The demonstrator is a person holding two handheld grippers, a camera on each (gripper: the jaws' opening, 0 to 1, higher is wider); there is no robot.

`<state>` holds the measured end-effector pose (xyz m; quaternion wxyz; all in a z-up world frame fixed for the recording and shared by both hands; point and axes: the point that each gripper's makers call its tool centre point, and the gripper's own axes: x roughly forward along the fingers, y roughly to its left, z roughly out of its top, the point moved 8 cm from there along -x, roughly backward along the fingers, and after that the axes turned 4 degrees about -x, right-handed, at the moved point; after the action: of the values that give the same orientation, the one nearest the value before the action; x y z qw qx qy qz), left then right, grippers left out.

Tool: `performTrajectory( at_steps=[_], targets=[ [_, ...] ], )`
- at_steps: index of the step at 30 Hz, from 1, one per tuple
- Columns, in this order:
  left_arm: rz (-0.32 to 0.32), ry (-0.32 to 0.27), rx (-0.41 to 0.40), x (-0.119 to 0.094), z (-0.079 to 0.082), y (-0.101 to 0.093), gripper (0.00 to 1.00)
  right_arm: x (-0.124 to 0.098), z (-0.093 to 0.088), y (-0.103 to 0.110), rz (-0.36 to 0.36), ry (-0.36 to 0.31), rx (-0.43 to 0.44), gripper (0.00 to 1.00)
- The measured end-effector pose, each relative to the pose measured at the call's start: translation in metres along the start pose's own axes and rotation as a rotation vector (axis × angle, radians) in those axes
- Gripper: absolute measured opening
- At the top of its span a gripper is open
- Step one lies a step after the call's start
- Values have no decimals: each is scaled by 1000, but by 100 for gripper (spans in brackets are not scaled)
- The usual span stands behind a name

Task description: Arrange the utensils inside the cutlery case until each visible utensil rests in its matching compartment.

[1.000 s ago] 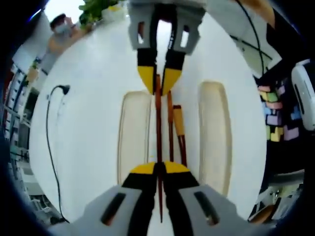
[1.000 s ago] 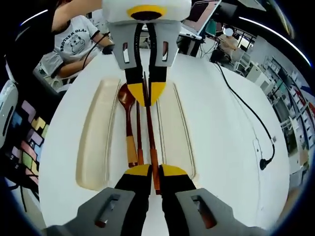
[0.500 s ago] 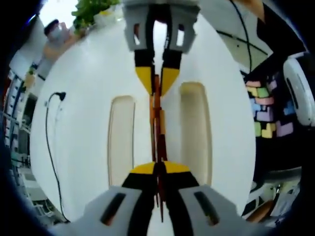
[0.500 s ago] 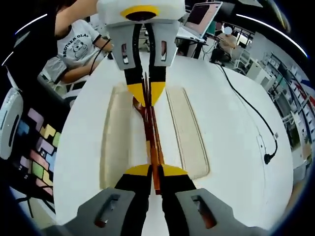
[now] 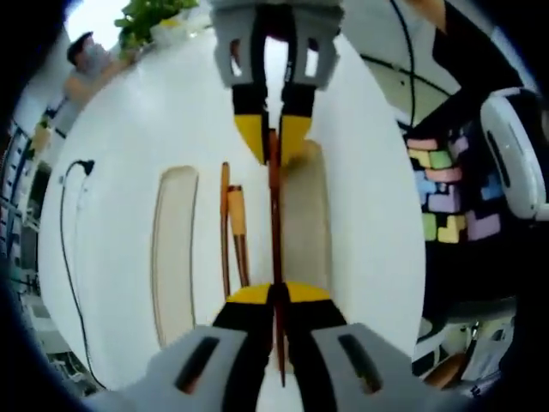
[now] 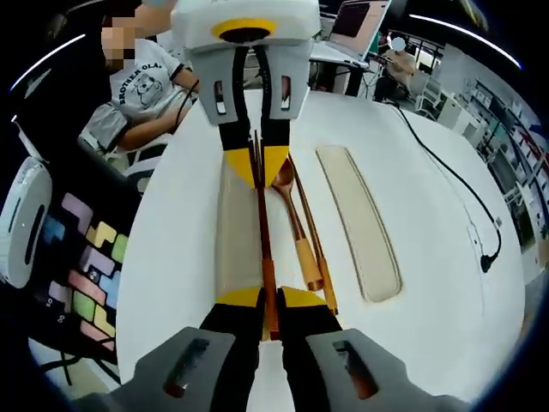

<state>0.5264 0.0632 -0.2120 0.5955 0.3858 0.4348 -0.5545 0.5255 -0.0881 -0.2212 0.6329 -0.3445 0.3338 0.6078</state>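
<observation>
Now the big white table point(image 6: 429, 335) spreads wide and bare around both tongs. 2 long cream case halves point(image 6: 356, 219) lie on it, with a wooden spoon point(image 6: 296, 225) and another chopstick point(image 6: 319, 257) between them. The left gripper point(image 5: 274, 296) and the right gripper point(image 6: 262, 300) each pinch 1 end of 1 brown chopstick point(image 6: 262, 223), which hangs over 1 cream half. A black cable point(image 6: 455, 184) lies far off.

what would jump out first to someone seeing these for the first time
A single dark chopstick stretched between the two grippers, left gripper and right gripper each clamped on one end, above a cream tray half. Beside it on the white table lie a wooden spoon and another chopstick.
</observation>
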Motion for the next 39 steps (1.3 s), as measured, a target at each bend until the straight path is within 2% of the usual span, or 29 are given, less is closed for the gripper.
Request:
performTrajectory(
  at_steps=[6, 12, 21, 27, 31, 39],
  targets=[
    [-22, -10, 12, 6, 1, -8, 4, 4, -7, 7, 24, 12, 13, 5],
    [-36, -15, 3, 15, 1, -8, 4, 5, -11, 8, 27, 21, 20, 5],
    [-40, -6, 5, 21, -4, -3, 4, 9, -12, 6, 32, 15, 21, 5],
    [-31, 9, 15, 24, -11, -2, 4, 15, -16, 6, 29, 51, 16, 5],
    [-34, -1, 7, 24, -13, -2, 4, 13, -16, 6, 25, 53, 18, 5],
    [-28, 1, 40, 28, -13, -3, 4, 9, -13, 6, 13, 49, 0, 5]
  ],
)
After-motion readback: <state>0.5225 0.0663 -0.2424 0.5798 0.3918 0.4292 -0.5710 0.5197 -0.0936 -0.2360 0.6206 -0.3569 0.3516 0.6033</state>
